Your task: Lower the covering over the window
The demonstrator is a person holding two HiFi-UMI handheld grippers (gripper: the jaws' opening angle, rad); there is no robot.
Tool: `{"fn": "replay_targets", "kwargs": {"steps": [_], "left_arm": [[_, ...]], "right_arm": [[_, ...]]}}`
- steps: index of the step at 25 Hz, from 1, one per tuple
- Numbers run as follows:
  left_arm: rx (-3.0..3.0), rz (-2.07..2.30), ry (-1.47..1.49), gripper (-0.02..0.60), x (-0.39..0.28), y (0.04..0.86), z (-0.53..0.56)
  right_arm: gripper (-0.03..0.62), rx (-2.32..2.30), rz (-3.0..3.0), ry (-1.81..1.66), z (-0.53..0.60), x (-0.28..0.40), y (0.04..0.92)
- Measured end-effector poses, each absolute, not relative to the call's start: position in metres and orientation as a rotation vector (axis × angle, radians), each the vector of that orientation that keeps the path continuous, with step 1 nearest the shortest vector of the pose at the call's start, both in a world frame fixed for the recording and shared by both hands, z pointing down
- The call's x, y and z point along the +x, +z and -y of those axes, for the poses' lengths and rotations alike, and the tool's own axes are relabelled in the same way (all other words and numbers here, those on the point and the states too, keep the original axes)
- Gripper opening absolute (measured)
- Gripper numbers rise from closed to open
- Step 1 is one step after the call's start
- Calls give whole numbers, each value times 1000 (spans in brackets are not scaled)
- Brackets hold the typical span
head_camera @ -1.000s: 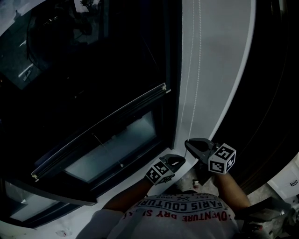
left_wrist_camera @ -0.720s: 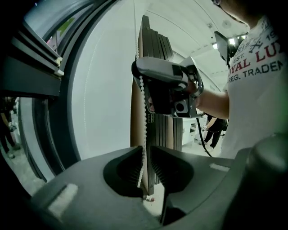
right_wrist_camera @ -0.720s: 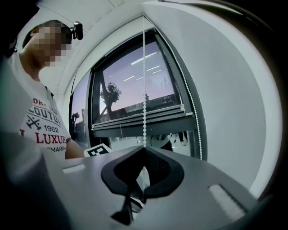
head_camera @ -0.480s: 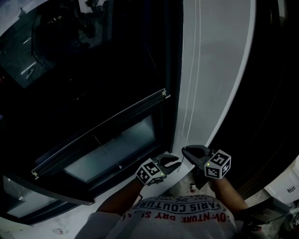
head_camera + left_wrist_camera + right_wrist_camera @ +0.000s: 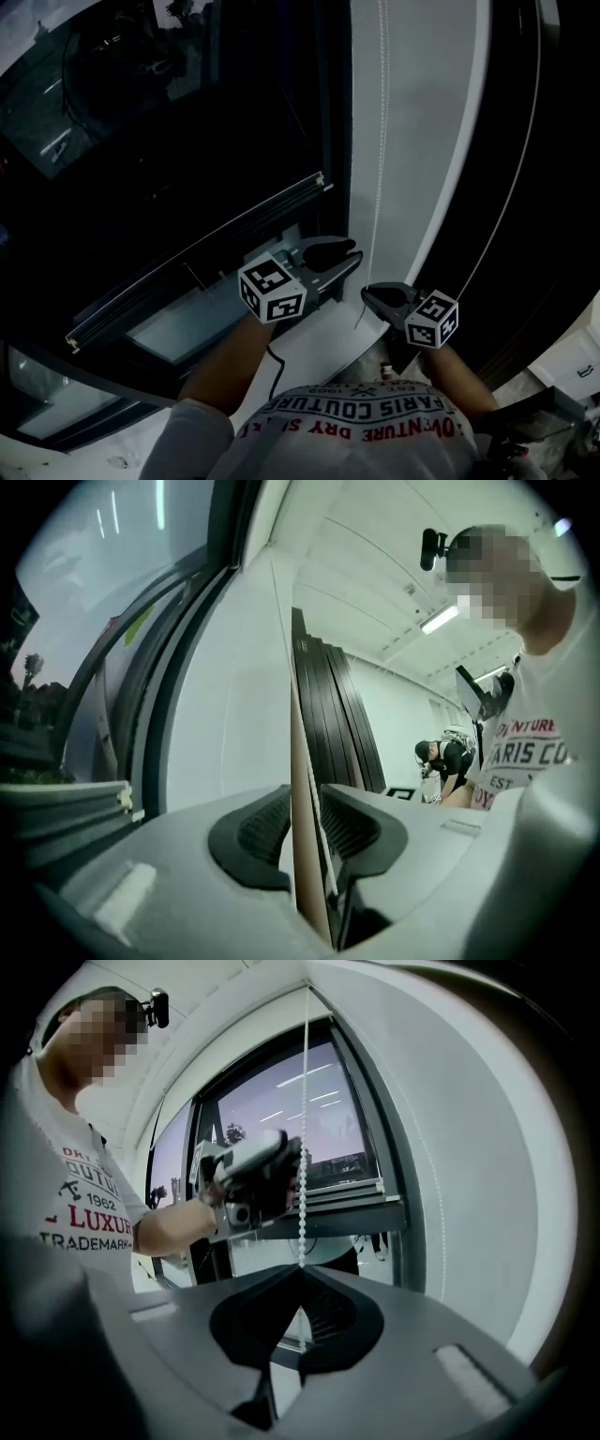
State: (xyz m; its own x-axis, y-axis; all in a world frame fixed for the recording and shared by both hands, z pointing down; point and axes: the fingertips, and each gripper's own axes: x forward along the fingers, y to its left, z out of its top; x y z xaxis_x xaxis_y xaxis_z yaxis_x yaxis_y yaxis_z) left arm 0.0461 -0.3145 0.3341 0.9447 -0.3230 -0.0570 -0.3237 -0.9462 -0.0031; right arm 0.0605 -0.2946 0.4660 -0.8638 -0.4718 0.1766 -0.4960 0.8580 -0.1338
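Head view: the blind's bottom rail [image 5: 197, 262] crosses the dark window [image 5: 141, 141] at 9 o'clock from the left gripper [image 5: 354, 253], with glass showing below it. Only the left gripper view shows the left gripper [image 5: 305, 822] released: its jaws have just been opening and the pads press on nothing. The bead chain [image 5: 380, 159] hangs from 12 o'clock along the white wall [image 5: 422, 141] to the right gripper [image 5: 366, 295]. Only the right gripper view shows that gripper [image 5: 300, 1274] clenched on the bead chain [image 5: 303, 1194], with the blind [image 5: 347, 1194] at 1 o'clock.

Head view looks steeply down at the window [image 5: 141, 112] and its cord [image 5: 379, 187]; both gripper views look closely along their own jaws, each also catching that window.
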Motion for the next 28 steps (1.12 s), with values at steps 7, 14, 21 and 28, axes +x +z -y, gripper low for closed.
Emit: {"fn": "replay_targets", "kwargs": {"steps": [7,14,21,28], "left_arm": [[-3033,-424,134,114,71,253,316],[-3081,-480,150,110,74,235,325],[-3108,-513,125,15,74,234,324],[-3115,-514,116,8,73,232,317]], "right_arm": [[8,745,2902,266,284,59,465],[8,760,2908,266,284,56,464],[8,781,2910,258,283,55,464],[8,788,2928,284,280,56,461]]}}
